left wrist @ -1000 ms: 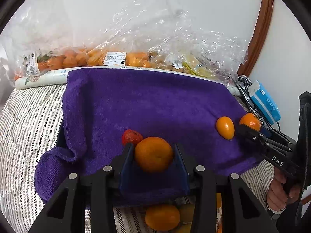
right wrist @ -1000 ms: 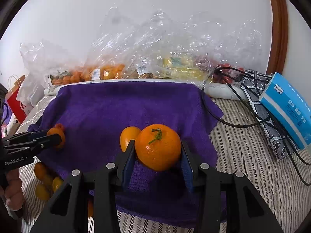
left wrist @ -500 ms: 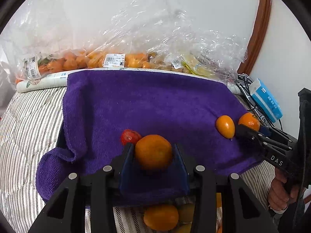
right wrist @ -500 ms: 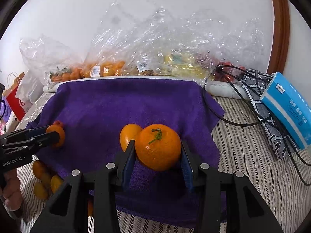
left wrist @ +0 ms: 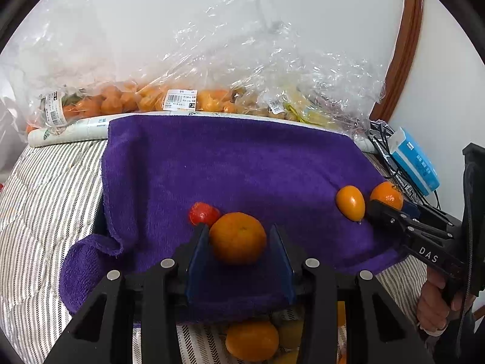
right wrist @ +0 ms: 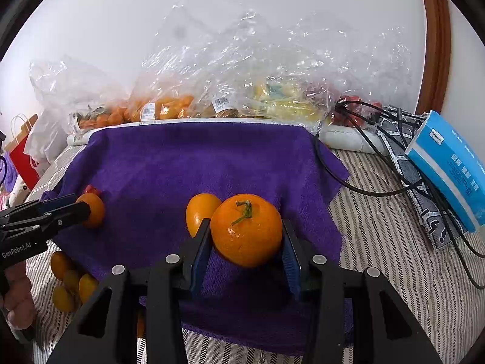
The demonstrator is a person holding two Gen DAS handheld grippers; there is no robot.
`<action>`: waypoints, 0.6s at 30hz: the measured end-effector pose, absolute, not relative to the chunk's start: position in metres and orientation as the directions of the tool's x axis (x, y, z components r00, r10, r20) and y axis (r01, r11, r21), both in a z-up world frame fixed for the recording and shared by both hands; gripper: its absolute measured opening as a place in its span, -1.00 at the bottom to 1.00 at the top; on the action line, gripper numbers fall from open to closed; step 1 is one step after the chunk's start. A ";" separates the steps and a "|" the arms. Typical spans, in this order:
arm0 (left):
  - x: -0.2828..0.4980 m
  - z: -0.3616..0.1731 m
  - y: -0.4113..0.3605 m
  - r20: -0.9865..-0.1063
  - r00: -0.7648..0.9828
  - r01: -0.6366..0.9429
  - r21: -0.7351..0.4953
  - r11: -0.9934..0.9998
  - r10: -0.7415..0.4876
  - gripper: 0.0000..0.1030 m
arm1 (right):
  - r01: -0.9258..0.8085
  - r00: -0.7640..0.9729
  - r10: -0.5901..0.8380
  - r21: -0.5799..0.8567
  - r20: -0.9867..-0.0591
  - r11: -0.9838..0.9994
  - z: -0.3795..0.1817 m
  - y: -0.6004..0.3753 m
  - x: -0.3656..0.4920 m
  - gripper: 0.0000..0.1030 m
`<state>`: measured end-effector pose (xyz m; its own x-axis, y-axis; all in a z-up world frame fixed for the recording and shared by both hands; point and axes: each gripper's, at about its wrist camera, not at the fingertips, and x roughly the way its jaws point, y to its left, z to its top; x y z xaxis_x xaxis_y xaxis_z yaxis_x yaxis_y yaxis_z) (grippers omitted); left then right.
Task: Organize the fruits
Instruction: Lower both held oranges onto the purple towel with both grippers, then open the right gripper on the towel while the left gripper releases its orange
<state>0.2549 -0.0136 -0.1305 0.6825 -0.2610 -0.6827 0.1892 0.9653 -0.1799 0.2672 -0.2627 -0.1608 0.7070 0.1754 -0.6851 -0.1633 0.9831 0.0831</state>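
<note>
A purple towel (left wrist: 242,163) lies spread on the striped bed; it also shows in the right wrist view (right wrist: 194,163). My left gripper (left wrist: 238,241) has its fingers slightly apart around a plain orange (left wrist: 238,238) that rests on the towel beside a small red fruit (left wrist: 203,214). My right gripper (right wrist: 246,236) is shut on an orange with a green stem (right wrist: 246,230), low over the towel, next to a small yellow-orange fruit (right wrist: 200,210). That small fruit (left wrist: 350,202) and the held orange (left wrist: 386,194) also show at the right of the left wrist view.
Clear plastic bags of fruit (left wrist: 188,100) line the wall behind the towel. A blue box (right wrist: 451,166) and black cables (right wrist: 379,188) lie to the right. Several loose oranges (right wrist: 71,279) sit on the striped cover (right wrist: 388,242) at the towel's near left edge.
My left gripper's jaws have parted a little and its orange has settled onto the towel. My right gripper has hardly moved and still holds its orange.
</note>
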 end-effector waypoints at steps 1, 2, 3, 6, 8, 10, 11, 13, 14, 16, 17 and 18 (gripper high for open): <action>0.254 -0.130 -0.014 -0.680 0.685 0.190 -0.178 0.965 -0.260 -0.22 | -0.164 0.706 0.175 0.082 -0.686 0.983 -0.161 -0.263 0.267 -0.15; 0.254 -0.129 -0.014 -0.679 0.686 0.192 -0.177 0.965 -0.261 -0.22 | -0.165 0.706 0.175 0.081 -0.686 0.983 -0.161 -0.263 0.267 -0.15; 0.253 -0.129 -0.014 -0.677 0.687 0.195 -0.178 0.964 -0.264 -0.22 | -0.166 0.706 0.175 0.080 -0.687 0.983 -0.161 -0.263 0.267 -0.15; 0.251 -0.128 -0.014 -0.671 0.689 0.202 -0.185 0.962 -0.274 -0.22 | -0.167 0.705 0.175 0.079 -0.687 0.983 -0.160 -0.262 0.267 -0.15; 0.250 -0.127 -0.014 -0.667 0.692 0.204 -0.186 0.961 -0.276 -0.22 | -0.173 0.709 0.184 0.085 -0.681 0.981 -0.159 -0.263 0.266 -0.15; 0.248 -0.126 -0.014 -0.663 0.695 0.205 -0.188 0.960 -0.278 -0.22 | -0.175 0.713 0.183 0.081 -0.677 0.981 -0.159 -0.261 0.265 -0.15; 0.247 -0.125 -0.014 -0.659 0.697 0.206 -0.191 0.960 -0.281 -0.22 | -0.176 0.712 0.182 0.079 -0.678 0.981 -0.159 -0.260 0.265 -0.15; 0.246 -0.123 -0.013 -0.652 0.701 0.210 -0.198 0.957 -0.289 -0.20 | -0.178 0.711 0.183 0.078 -0.679 0.981 -0.159 -0.259 0.266 -0.15; 0.246 -0.122 -0.013 -0.647 0.703 0.213 -0.203 0.956 -0.294 -0.19 | -0.179 0.713 0.186 0.082 -0.676 0.981 -0.158 -0.260 0.265 -0.15; 0.244 -0.120 -0.011 -0.638 0.708 0.215 -0.214 0.953 -0.303 -0.16 | -0.179 0.721 0.196 0.095 -0.665 0.979 -0.156 -0.262 0.263 -0.13; 0.244 -0.120 -0.011 -0.635 0.710 0.215 -0.217 0.952 -0.305 -0.16 | -0.178 0.725 0.199 0.100 -0.659 0.979 -0.155 -0.263 0.262 -0.08; 0.244 -0.119 -0.011 -0.632 0.712 0.215 -0.219 0.952 -0.306 -0.16 | -0.180 0.731 0.206 0.108 -0.650 0.978 -0.153 -0.264 0.261 -0.06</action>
<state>0.2440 -0.0107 -0.1190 0.7116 -0.3063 -0.6323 0.2149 0.9517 -0.2192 0.2611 -0.2635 -0.1532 0.7310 0.2063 -0.6504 -0.1802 0.9777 0.1076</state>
